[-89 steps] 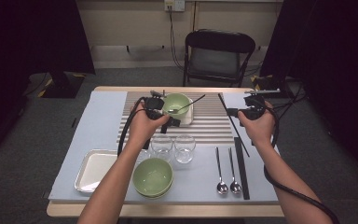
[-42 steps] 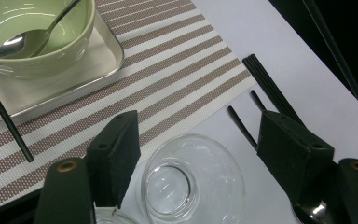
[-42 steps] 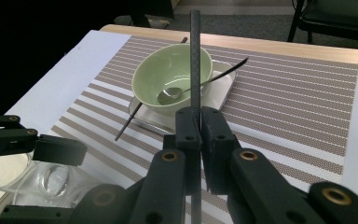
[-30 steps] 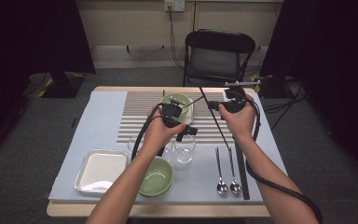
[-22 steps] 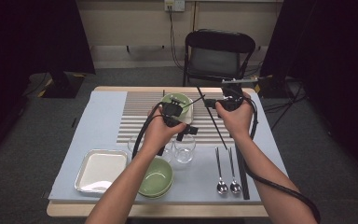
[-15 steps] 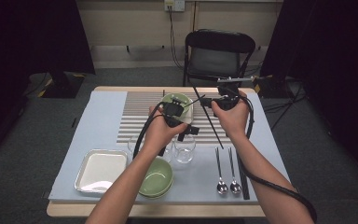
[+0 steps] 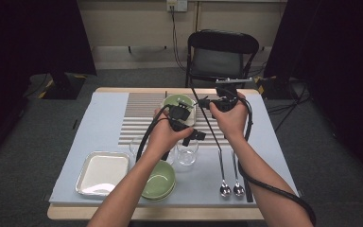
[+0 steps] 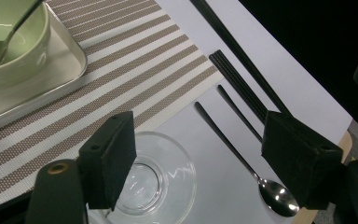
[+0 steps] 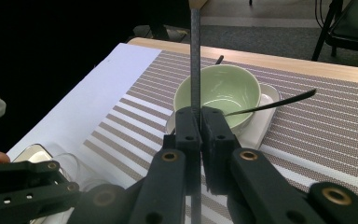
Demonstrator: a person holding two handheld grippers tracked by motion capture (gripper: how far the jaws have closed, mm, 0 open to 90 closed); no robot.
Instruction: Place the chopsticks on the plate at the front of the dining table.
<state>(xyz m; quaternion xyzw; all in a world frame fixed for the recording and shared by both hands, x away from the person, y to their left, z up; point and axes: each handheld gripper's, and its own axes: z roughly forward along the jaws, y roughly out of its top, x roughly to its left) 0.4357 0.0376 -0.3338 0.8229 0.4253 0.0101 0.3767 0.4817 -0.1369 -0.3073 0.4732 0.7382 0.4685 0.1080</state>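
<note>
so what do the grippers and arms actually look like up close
Both grippers are black. The left gripper has two blocky, square-ended jaws on arms with brass-coloured rivets; the right gripper has flat jaws with small screw holes and the same rivets. A thick black cable loops from each. The forearms are bare, no sleeves.

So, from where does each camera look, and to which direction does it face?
High view: above the near edge, facing forward and down; forearms and both hands show.
Left gripper view: on the left gripper, looking down at a glass; open jaws show.
Right gripper view: on the right gripper, gripping a chopstick.
Both gripper views share the green bowl.
</note>
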